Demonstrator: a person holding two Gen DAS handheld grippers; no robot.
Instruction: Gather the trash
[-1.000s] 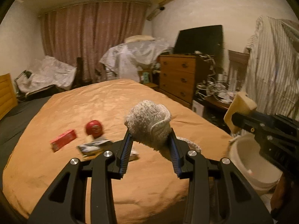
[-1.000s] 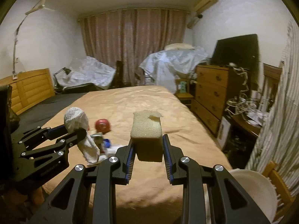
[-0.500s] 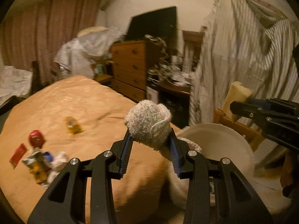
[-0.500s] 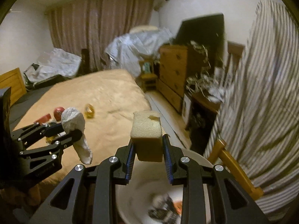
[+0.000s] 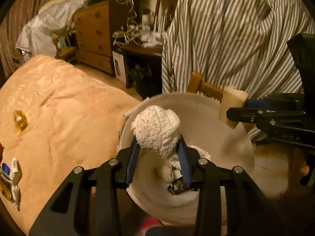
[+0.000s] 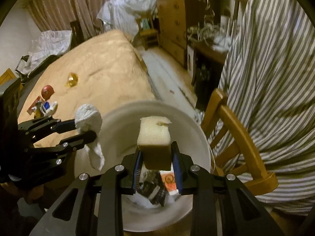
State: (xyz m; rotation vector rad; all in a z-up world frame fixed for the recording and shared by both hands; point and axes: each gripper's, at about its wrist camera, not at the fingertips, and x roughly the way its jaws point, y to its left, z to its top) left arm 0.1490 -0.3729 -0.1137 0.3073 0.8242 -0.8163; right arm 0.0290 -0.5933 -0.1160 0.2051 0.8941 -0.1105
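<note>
Grippers swung over bucket [image 6: 118, 129], wrappers [image 6: 155, 188] inside

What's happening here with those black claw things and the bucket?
A person is clearing trash off a bed with a clamp tool in each hand. The left tool grips a white balled-up cloth, the right tool a yellow sponge. Both are over a white bucket with trash inside. More wrappers lie on the bed.

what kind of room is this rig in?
Most likely a lived-in bedroom: a bed under a tan blanket, a wooden chest of drawers by the wall, and curtains behind. A white bin stands beside the bed.
</note>
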